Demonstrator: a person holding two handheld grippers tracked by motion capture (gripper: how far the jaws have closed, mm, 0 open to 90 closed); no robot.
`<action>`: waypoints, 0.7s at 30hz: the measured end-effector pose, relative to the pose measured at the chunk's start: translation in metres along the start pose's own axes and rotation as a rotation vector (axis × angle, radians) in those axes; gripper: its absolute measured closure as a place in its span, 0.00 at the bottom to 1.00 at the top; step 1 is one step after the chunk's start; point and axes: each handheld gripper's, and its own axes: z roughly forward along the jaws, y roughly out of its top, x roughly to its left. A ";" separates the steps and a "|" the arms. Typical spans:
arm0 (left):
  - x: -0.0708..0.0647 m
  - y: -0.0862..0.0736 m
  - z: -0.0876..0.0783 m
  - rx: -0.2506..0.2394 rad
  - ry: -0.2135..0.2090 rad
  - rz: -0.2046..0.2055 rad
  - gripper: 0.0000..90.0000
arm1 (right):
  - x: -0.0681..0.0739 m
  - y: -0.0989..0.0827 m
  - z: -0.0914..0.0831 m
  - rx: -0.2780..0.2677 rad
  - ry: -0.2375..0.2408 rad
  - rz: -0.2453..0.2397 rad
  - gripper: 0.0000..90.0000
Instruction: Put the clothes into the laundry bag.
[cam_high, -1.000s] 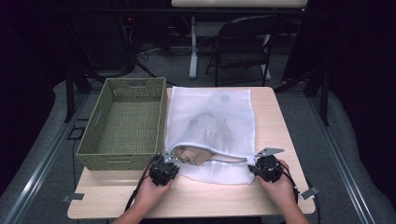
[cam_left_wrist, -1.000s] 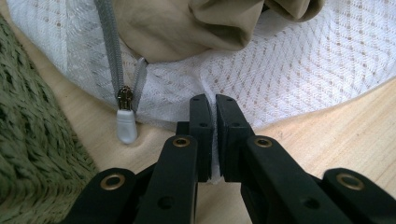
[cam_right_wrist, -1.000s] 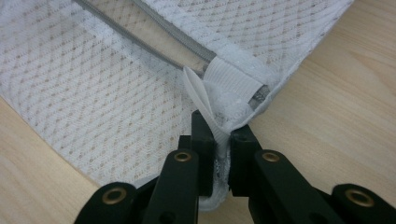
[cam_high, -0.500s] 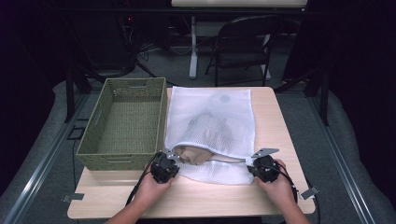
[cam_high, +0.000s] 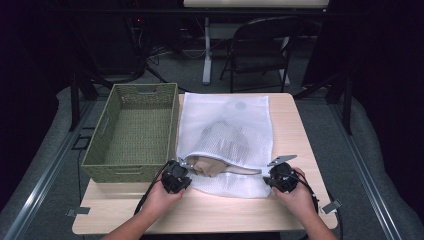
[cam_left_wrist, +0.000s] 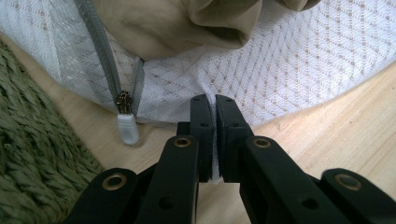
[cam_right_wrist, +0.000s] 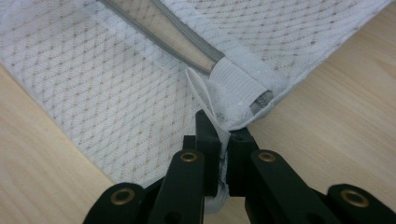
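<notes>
A basket (cam_high: 132, 132) is set on the table (cam_high: 300, 135), left of a mesh bag (cam_high: 227, 135). A cloth (cam_high: 215, 165) is lodged in the bag's near opening; a chair (cam_high: 260, 55) stands behind the table.

I see a white mesh laundry bag (cam_high: 227, 130) with a diamond weave and grey zipper (cam_left_wrist: 108, 70); its pull tab (cam_left_wrist: 127, 128) is white; tan cloth (cam_high: 210, 165) inside; olive-green woven basket (cam_high: 135, 132); pale wood table (cam_high: 300, 130); black grippers.
</notes>
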 end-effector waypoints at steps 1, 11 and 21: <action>0.001 0.001 -0.001 0.005 -0.007 -0.001 0.96 | 0.000 0.000 0.000 -0.001 0.004 -0.003 0.97; 0.008 0.004 -0.008 0.046 -0.033 0.004 0.96 | 0.001 0.010 -0.002 0.064 0.040 -0.068 0.97; 0.008 0.011 -0.016 0.084 -0.047 0.018 0.96 | 0.000 0.022 -0.009 0.123 0.050 -0.105 0.97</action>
